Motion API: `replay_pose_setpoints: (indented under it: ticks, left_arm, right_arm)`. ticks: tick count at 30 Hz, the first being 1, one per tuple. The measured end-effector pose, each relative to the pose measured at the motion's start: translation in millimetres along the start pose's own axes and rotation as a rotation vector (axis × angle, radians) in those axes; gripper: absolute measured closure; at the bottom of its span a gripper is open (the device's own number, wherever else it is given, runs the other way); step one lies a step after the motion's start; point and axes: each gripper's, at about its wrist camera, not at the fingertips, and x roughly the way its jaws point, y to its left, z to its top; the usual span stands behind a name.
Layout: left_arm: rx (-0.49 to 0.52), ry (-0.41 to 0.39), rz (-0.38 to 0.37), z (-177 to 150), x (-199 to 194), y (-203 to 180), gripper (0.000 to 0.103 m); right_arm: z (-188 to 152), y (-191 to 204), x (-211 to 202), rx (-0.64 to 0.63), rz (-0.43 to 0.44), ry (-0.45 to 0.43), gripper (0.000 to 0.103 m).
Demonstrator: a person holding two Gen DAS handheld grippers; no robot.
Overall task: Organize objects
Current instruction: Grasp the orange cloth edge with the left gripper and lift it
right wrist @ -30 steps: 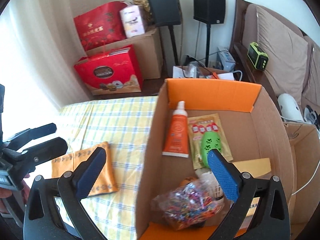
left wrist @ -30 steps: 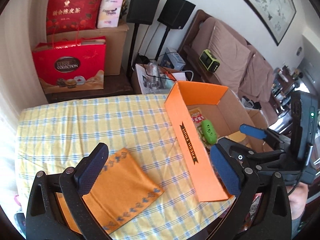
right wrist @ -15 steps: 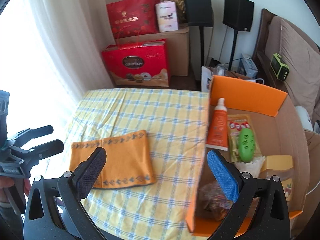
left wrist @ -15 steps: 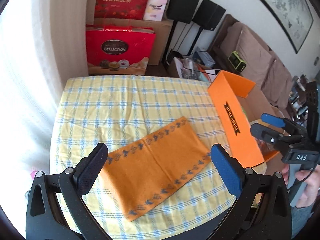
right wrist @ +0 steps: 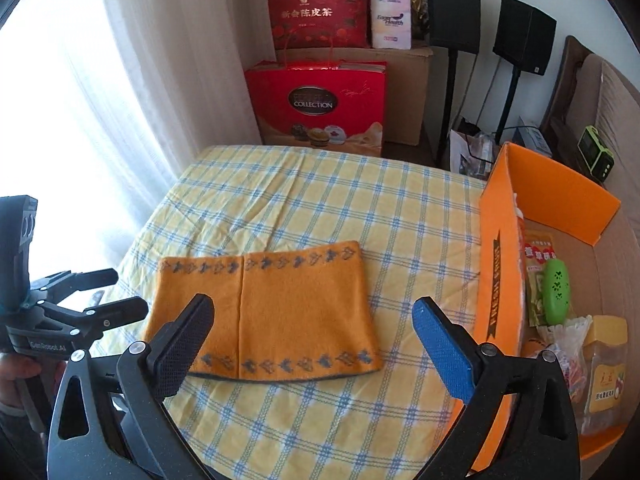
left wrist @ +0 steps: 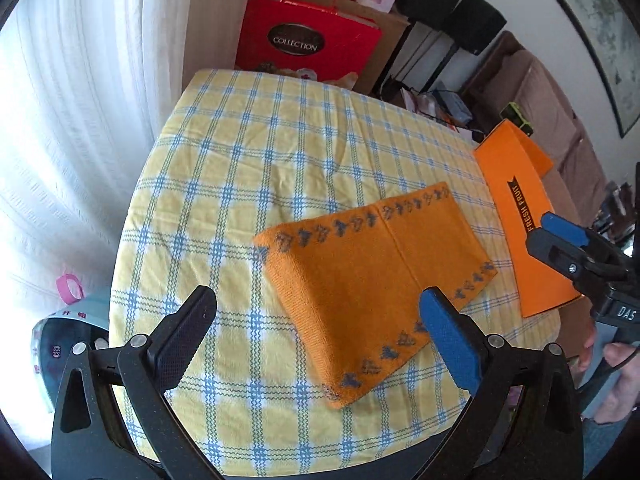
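Observation:
A folded orange cloth (left wrist: pixel 372 276) with a blue pattern border lies flat on the yellow checked tablecloth (left wrist: pixel 256 168); it also shows in the right wrist view (right wrist: pixel 268 312). An orange cardboard box (right wrist: pixel 496 280) stands at the table's right edge and holds a green case (right wrist: pixel 557 292), packets and a jar (right wrist: pixel 604 372). My left gripper (left wrist: pixel 316 340) is open and empty above the cloth's near left end. My right gripper (right wrist: pixel 314 344) is open and empty above the cloth's near edge.
Red gift bags (right wrist: pixel 320 100) and a brown carton (right wrist: pixel 404 80) stand beyond the table's far edge. Two black speakers (right wrist: pixel 524 40) on stands and a brown sofa (left wrist: pixel 560 128) are at the right. White curtains (right wrist: pixel 80 80) hang at the left.
Both grippers have drawn back and swung left, away from the box, so the cloth now lies between their fingers. Both stay open. The cloth has not moved.

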Motion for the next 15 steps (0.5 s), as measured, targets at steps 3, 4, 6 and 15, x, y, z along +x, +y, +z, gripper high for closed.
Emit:
replay_pose_setpoints:
  ticks: [3, 4, 6, 15]
  left_arm:
    - [-0.012, 0.013, -0.012, -3.0, 7.8, 1.9, 0.011]
    - [-0.012, 0.018, -0.01, -4.2, 10.1, 1.9, 0.013]
    - [-0.011, 0.024, -0.007, -5.5, 14.9, 1.6, 0.018]
    - [0.01, 0.037, -0.008, -13.0, 29.2, -2.0, 0.039]
  right_arm:
    - [-5.0, 4.8, 16.2, -0.014, -0.004, 0.021, 0.014]
    - [-6.6, 5.1, 22.7, -0.014, -0.004, 0.034, 0.015]
    - [-9.3, 2.4, 33.5, -0.004, -0.007, 0.052, 0.018]
    - [-18.3, -14.9, 62.6, 0.03, -0.062, 0.099, 0.021]
